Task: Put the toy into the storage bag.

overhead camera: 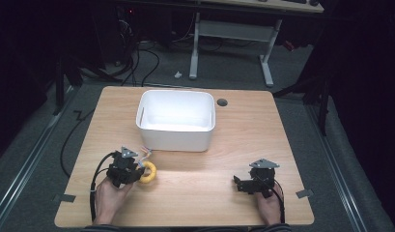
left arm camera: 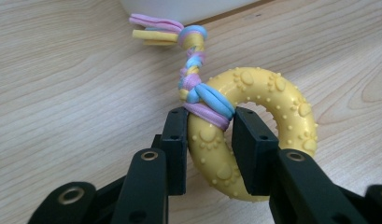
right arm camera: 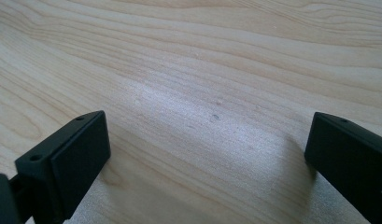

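Left gripper view shows your left gripper (left arm camera: 209, 140) clamped on the yellow ring toy (left arm camera: 254, 121), its braided rope (left arm camera: 191, 70) pointing toward the white bin (overhead camera: 176, 120) just beyond. Your right gripper (right arm camera: 207, 154) rests wide open, holding nothing, well apart from the bin.

Wooden table (overhead camera: 224, 159), white bin (overhead camera: 176, 121), yellow ring toy (overhead camera: 149, 172)

We see a light wooden table (overhead camera: 224, 145) with a round dark grommet hole (overhead camera: 222, 102) near its far edge, a grey carpeted floor (overhead camera: 301, 72), and a white-legged desk (overhead camera: 233, 34) beyond.
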`<state>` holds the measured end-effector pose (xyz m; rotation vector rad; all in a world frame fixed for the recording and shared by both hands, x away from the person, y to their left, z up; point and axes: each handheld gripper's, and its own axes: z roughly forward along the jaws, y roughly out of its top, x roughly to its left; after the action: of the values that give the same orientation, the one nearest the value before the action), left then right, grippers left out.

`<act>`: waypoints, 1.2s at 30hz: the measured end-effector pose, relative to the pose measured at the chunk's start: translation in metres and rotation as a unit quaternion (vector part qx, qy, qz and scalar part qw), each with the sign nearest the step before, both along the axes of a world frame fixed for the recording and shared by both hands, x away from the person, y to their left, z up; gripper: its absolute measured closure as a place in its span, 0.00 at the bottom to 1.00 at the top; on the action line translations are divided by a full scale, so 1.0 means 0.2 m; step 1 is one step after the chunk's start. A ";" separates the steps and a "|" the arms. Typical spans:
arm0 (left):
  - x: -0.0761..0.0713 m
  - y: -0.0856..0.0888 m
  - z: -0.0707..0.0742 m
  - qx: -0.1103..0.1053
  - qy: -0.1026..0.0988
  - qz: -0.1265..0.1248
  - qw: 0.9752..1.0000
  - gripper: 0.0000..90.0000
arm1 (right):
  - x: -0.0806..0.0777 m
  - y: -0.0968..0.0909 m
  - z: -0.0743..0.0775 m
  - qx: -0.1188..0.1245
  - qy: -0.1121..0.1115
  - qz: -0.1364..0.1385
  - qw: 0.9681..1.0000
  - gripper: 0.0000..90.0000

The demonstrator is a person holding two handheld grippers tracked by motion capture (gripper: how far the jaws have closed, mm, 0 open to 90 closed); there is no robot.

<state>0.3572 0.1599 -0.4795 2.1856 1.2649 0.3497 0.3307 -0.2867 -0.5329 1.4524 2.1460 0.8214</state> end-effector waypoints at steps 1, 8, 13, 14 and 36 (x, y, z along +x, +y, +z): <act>0.00 0.00 0.00 0.000 0.000 0.000 1.000 0.75 | 0.00 0.00 0.00 0.000 0.000 0.000 1.000 0.00; -0.01 0.07 0.03 0.001 0.002 0.013 1.000 0.75 | 0.00 0.00 0.00 0.000 0.000 0.000 1.000 0.00; -0.01 0.10 0.05 0.002 0.000 0.020 1.000 0.75 | 0.00 0.00 0.00 0.000 0.000 0.001 1.000 0.00; -0.01 0.10 0.06 0.001 -0.001 0.022 1.000 0.75 | 0.00 0.00 0.00 -0.001 0.000 0.001 1.000 0.00; 0.03 0.20 0.26 -0.030 -0.009 0.040 0.999 0.75 | 0.00 0.00 0.00 -0.001 0.000 0.003 1.000 0.00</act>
<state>0.3632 0.2002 -0.4272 2.0808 1.3382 0.3578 0.3308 -0.2869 -0.5330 1.4464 2.1506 0.8218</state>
